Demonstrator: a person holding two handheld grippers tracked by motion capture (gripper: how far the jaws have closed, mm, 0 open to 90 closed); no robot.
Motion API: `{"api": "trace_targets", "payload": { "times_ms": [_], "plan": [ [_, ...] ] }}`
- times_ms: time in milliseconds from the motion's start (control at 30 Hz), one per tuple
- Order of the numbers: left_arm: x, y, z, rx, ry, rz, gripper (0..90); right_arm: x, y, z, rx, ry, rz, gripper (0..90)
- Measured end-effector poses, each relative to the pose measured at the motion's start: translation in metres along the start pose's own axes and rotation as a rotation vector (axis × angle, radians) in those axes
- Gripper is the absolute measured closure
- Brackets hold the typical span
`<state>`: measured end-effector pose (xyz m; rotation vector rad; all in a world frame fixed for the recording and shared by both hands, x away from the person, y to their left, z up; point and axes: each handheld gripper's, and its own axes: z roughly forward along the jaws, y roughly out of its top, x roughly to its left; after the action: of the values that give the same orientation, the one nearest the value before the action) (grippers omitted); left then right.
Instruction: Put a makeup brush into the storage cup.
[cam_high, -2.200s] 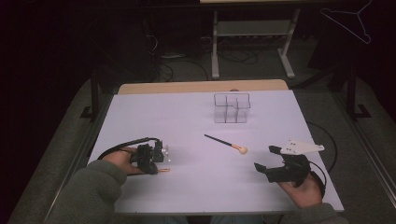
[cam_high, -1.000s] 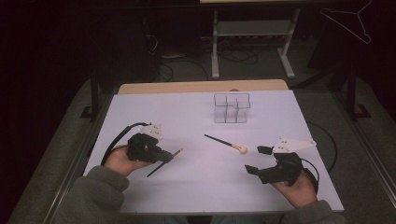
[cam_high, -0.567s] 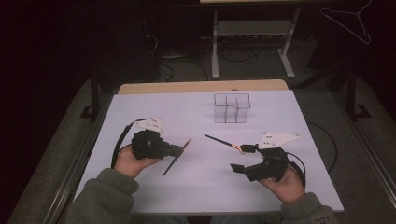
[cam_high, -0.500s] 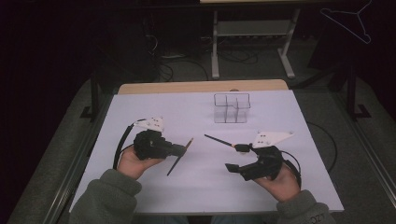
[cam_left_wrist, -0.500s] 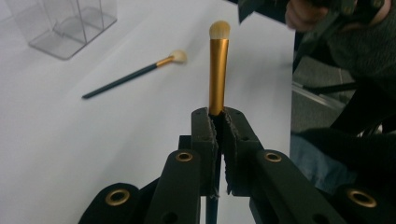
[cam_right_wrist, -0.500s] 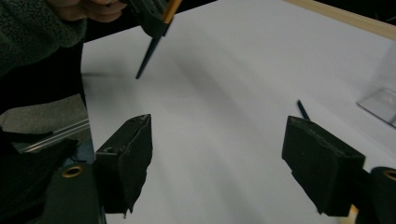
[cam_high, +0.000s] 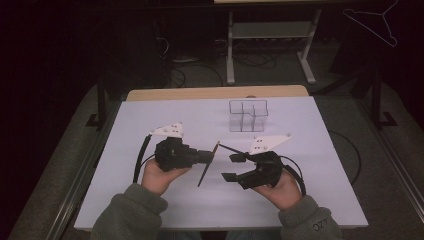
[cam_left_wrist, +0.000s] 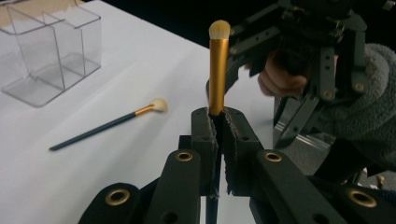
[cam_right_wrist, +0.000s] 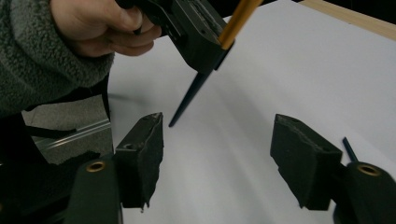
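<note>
Left gripper (cam_left_wrist: 215, 122): pressed together on held brush (cam_left_wrist: 218, 70), pinching it near the gold ferrule; bristle end up, dark handle trailing below the jaws.
Right gripper (cam_right_wrist: 229, 158): spread, nothing between the pads; jaws have just been closing, aimed at the dark handle tip.
Held brush in high view (cam_high: 209, 163): above the table, between the 2 grippers, tilted.
Second brush (cam_left_wrist: 105, 124): flat on white table (cam_high: 165, 112), near the right gripper, apart from both sets of jaws.
Clear organizer (cam_high: 248, 115): upright at far side of table, compartments look unfilled.
Step, judged: handover of held brush from left to right.
Risk 1: right jaws closing off-line on the thin handle; brush pivots or slips out.
Risk 2: left letting go before right has pinched; brush drops, rolls.
Risk 3: grippers colliding, given how close they are.
</note>
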<state>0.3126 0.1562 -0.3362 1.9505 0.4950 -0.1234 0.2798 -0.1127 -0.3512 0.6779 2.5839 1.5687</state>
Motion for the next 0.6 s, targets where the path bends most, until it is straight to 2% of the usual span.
{"api": "trace_targets", "payload": {
  "times_ms": [133, 267, 367, 600],
  "plan": [
    [-0.003, 0.003, 0.005, -0.033, -0.017, -0.005, 83.5, -0.003, 0.003, 0.006, -0.007, 0.022, 0.031, 42.2],
    [-0.006, 0.005, 0.012, -0.039, -0.022, -0.005, 83.5, -0.004, 0.005, 0.009, -0.014, 0.034, 0.046, 46.1],
    [-0.007, 0.006, 0.015, -0.045, -0.022, 0.001, 83.5, -0.005, 0.005, 0.011, -0.011, 0.052, 0.058, 52.4],
    [-0.008, 0.007, 0.018, -0.06, -0.022, -0.005, 83.5, -0.007, 0.005, 0.014, -0.002, 0.062, 0.074, 61.9]
  ]
}}
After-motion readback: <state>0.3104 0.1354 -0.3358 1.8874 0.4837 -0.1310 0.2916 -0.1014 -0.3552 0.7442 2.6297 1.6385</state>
